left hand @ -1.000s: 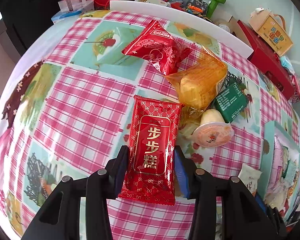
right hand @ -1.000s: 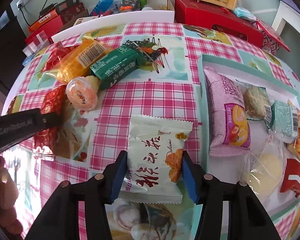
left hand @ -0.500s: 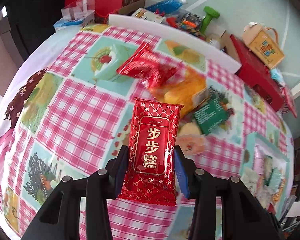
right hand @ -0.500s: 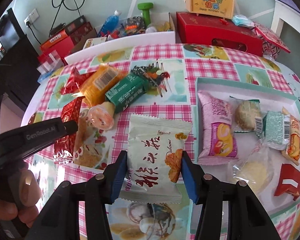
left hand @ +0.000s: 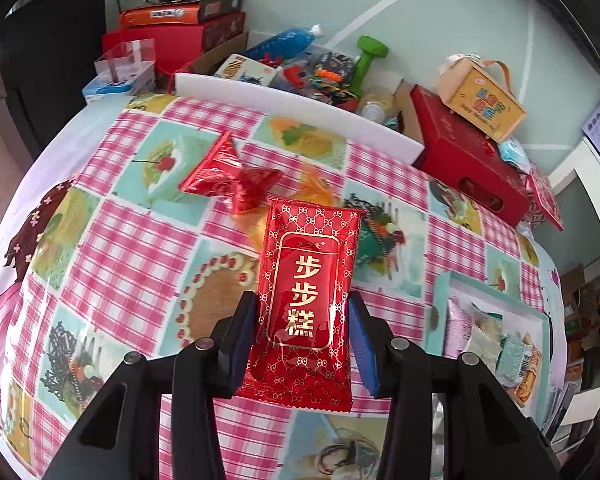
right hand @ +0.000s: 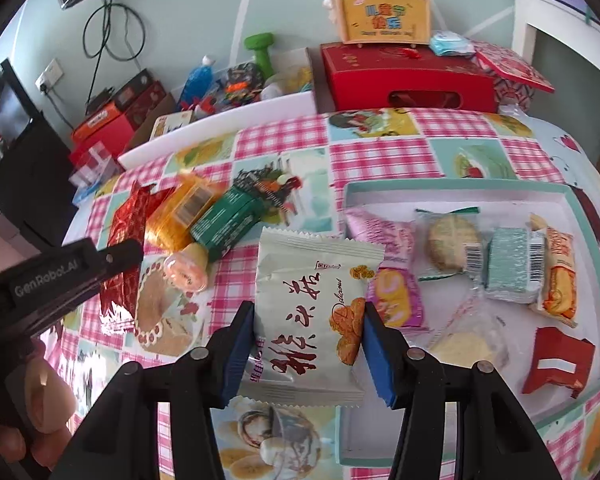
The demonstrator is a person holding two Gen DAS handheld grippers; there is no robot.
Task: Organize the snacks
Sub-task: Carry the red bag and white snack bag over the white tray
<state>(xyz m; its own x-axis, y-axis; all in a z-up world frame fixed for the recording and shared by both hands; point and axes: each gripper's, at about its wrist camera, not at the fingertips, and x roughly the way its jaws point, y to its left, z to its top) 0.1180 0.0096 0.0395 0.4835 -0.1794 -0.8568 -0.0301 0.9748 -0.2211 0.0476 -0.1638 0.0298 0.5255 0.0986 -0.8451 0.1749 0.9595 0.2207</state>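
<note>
While the left gripper (left hand: 302, 338) pinches a red packet (left hand: 306, 300), the right gripper (right hand: 306, 344) pinches a white packet (right hand: 314, 316). Only the right view shows the whole tray (right hand: 460, 189), far right, and a hand (right hand: 40, 404).

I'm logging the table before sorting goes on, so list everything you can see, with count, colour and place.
red packet: 1, red and gold, in left claw
white packet: 1, white, in right claw
tray: 1, teal rim, table's right, holding several wrapped snacks
loose snacks: about four, red, orange, green, peach cup, on tablecloth
tablecloth: 1, pink check
boxes: several, red, yellow, behind table
dumbbell: 1, green, behind table
left claw: 1, black, blue pads
right claw: 1, black, blue pads
</note>
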